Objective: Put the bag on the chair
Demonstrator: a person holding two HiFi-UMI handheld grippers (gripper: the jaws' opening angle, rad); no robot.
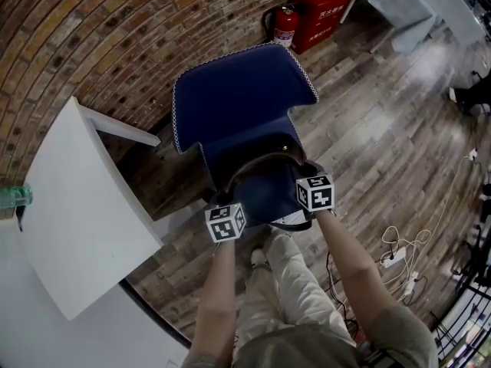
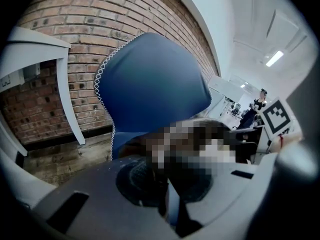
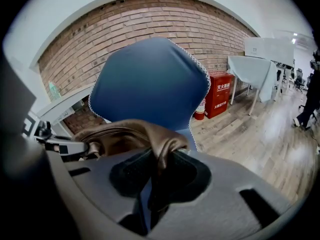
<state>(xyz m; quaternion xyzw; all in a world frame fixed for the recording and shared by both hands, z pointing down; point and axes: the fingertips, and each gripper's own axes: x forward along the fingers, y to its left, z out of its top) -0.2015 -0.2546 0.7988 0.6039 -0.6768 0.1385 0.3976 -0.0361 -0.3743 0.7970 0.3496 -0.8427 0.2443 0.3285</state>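
Bag [image 1: 262, 188], dark with brown handles, pinched at its top between the narrow jaws of my left gripper [image 2: 169, 194] and right gripper [image 3: 152, 184], slung crosswise between them, low at the chair [image 1: 238, 90] seat's front edge, dead ahead.

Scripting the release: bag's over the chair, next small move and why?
Probably ease the bag down onto the chair before releasing: left gripper and right gripper both pinch it, the right by its brown handle, and seat contact isn't visible.

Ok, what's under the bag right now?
The blue chair. The bag hangs over its seat and hides most of it, so I can't tell whether the bag is touching the seat.
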